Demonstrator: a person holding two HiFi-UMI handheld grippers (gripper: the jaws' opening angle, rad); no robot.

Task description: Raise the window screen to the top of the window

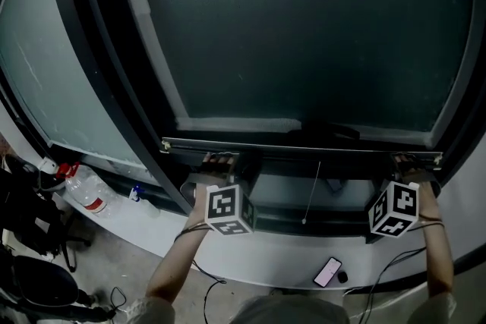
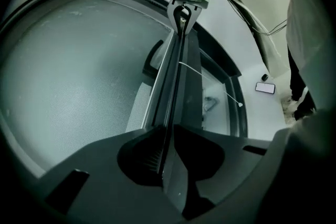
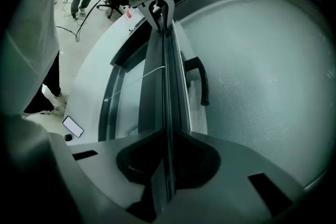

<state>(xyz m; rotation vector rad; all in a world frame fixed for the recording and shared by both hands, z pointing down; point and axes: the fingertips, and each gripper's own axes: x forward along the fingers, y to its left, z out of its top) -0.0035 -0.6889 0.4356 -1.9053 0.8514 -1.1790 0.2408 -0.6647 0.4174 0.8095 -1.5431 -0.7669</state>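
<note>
**Both grippers on the screen bar.** My left gripper (image 2: pixel 168 162) is clenched on the thin edge of the screen's bottom bar (image 2: pixel 176 86), with one jaw pressed to each face. My right gripper (image 3: pixel 167 165) is clamped on the same bar in the same way. In the head view the left gripper (image 1: pixel 220 161) holds near the bar's left end and the right gripper (image 1: pixel 410 162) near its right end. The bar (image 1: pixel 304 149) runs level between them, its long axis across the window, so each gripper looks straight along it at the other. The window screen (image 1: pixel 304 26) stretches up and away from the bar as grey mesh, bounded by the dark window frame (image 1: pixel 106 64). The bar sits low, just above the sill (image 1: pixel 254 258), and a pull cord (image 1: pixel 313 190) hangs below it. I judge that nearly the whole climb remains. Both ends must rise together, square to the bar's axis, or it may skew.
</note>
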